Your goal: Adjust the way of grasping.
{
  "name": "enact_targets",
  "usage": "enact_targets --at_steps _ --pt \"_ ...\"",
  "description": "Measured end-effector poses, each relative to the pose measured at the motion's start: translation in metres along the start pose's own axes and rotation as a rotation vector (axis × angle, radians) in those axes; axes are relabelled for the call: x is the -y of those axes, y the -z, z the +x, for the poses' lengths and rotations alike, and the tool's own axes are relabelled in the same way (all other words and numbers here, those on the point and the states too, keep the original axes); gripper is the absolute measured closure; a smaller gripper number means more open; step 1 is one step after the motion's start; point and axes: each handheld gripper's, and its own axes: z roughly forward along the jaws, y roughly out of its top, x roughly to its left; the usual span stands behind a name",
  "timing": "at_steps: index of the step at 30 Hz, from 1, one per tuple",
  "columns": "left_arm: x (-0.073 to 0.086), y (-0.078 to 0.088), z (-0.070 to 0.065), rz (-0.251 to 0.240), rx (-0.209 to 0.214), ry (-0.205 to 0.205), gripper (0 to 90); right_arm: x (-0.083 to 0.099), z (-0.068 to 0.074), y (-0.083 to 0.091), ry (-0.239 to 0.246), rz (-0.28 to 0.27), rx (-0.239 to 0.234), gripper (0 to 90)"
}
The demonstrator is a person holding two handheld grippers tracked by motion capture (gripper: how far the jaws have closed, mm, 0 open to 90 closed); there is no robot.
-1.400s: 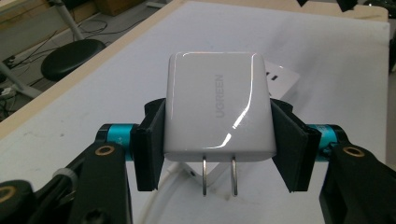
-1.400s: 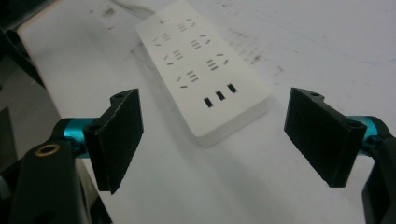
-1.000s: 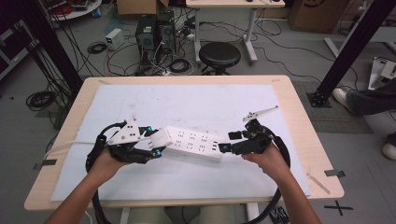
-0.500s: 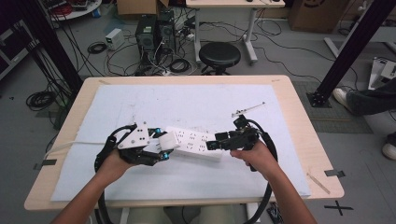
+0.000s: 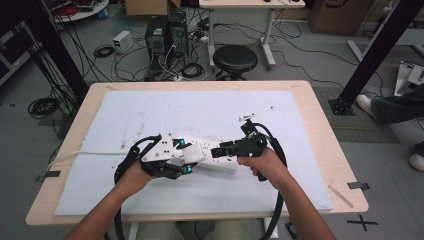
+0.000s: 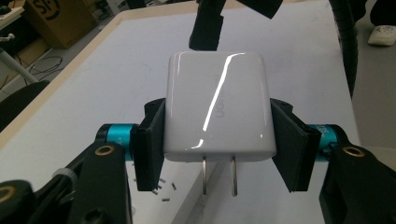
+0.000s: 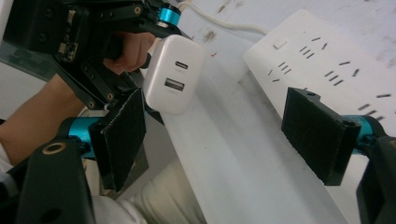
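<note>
A white USB charger sits clamped between the pads of my left gripper, its two flat prongs pointing down. In the high view the left gripper holds the charger over the left end of a white power strip. My right gripper is at the strip's right part. In the right gripper view, the right gripper stands open with its jaws on either side of the strip, and the charger shows its two ports.
The strip lies on a white mat over a wooden table. Its white cable trails off the left edge. A thin white stick lies behind the right gripper. A black stool stands beyond the table.
The two grippers have come closer together. The left one carried the charger right over the strip's end, and the right one slid left along the strip.
</note>
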Motion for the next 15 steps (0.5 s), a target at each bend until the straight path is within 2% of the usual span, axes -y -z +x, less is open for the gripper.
enact_targets --at_steps 11,15 --pt "-0.004 -0.015 -0.002 -0.012 0.017 -0.012 42.6 -0.006 -0.004 -0.014 -0.043 0.023 -0.060 26.8" --pt "-0.004 -0.018 -0.002 -0.011 0.023 -0.019 42.6 -0.007 -0.005 -0.016 -0.049 0.024 -0.075 32.6"
